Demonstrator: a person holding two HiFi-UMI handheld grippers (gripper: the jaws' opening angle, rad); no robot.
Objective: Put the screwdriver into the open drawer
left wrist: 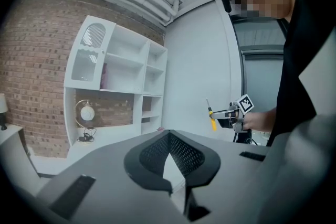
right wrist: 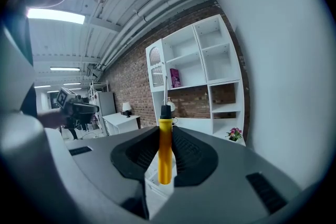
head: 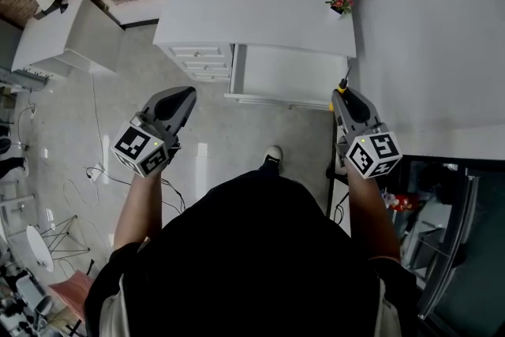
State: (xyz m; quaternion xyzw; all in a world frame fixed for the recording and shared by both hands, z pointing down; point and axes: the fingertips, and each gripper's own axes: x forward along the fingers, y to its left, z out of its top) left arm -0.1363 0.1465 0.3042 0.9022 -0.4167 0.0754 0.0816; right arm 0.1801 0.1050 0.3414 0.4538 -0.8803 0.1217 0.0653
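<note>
Holding the screwdriver (right wrist: 165, 150) clamped in my right gripper (head: 346, 97) (left gripper (head: 181, 97) closed, empty), I judge pickup done; placing it in the open drawer (head: 289, 75) remains.

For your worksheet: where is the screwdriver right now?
The screwdriver stands clamped in the right gripper, at the head view's right, near the open drawer.
</note>
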